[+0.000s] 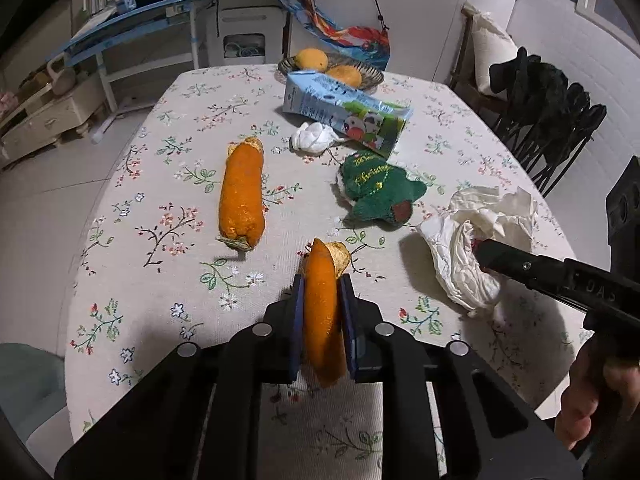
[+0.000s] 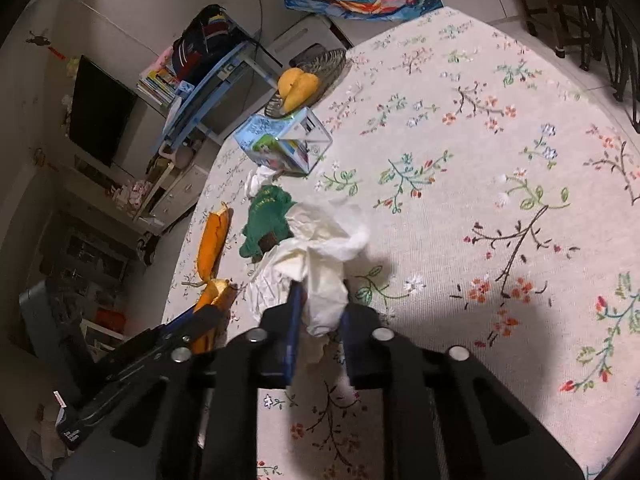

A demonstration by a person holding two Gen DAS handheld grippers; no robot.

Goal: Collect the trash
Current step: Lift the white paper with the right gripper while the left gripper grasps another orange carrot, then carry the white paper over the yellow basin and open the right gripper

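**Operator:** Left wrist view first: my left gripper [image 1: 322, 312] has its jaws clamped on a curved strip of orange fruit peel [image 1: 321, 312], held edge-up between the blue pads, lifted over the near edge of the table with the floral cloth [image 1: 132, 216].

**Spotter:** And the other peel?

**Operator:** A long orange peel with a pale fibrous tip [image 1: 242, 194] lies flat on the cloth, toward the left edge of the table, well apart from the one I hold.

**Spotter:** Right side?

**Operator:** Right wrist view: my right gripper [image 2: 319, 312] has its jaws closed on a crumpled white paper napkin [image 2: 324, 256]; the wad bulges out ahead of the pads. From the left camera that napkin [image 1: 476, 240] sits near the right edge of the table, with the black finger pushed into it.

**Spotter:** What's around it?

**Operator:** A green felt Christmas-tree ornament with gold stitching [image 1: 378, 190] is just beside the napkin, toward the middle. Beyond it a small balled white tissue [image 1: 314, 138] touches a flattened blue-and-green drink carton [image 1: 344, 112]. At the far edge, a woven basket [image 1: 372, 74] holds two yellow fruits [image 1: 310, 59].

**Spotter:** Hands?

**Operator:** My right hand [image 1: 596, 400] shows at the lower right, on the handle.
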